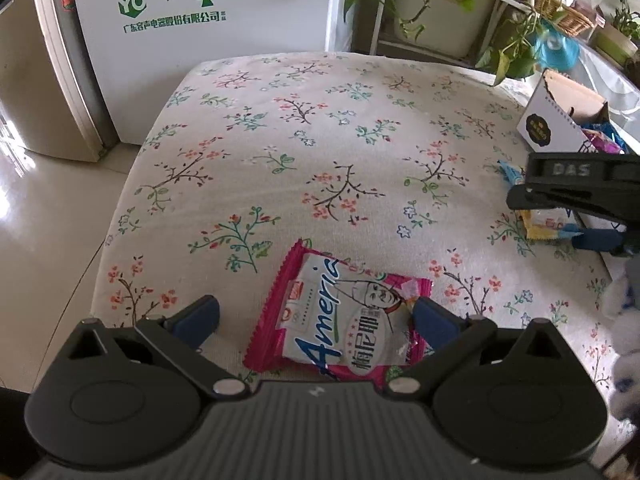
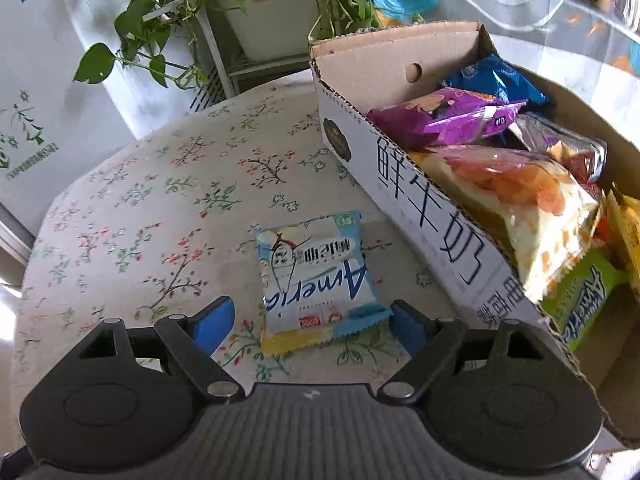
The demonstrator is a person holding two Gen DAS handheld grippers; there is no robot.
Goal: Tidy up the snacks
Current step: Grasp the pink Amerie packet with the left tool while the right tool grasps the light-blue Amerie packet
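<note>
A pink and white snack packet lies flat on the floral tablecloth. My left gripper is open, low over the packet's near end, with its right finger touching the packet's edge. A light blue and yellow snack packet lies flat beside a cardboard box that holds several snack bags. My right gripper is open around the blue packet's near end. The right gripper also shows in the left wrist view, over the blue packet.
A white fridge stands behind the table, with potted plants on a white rack to its right. The box sits at the table's right side. The table's left edge drops to a tiled floor.
</note>
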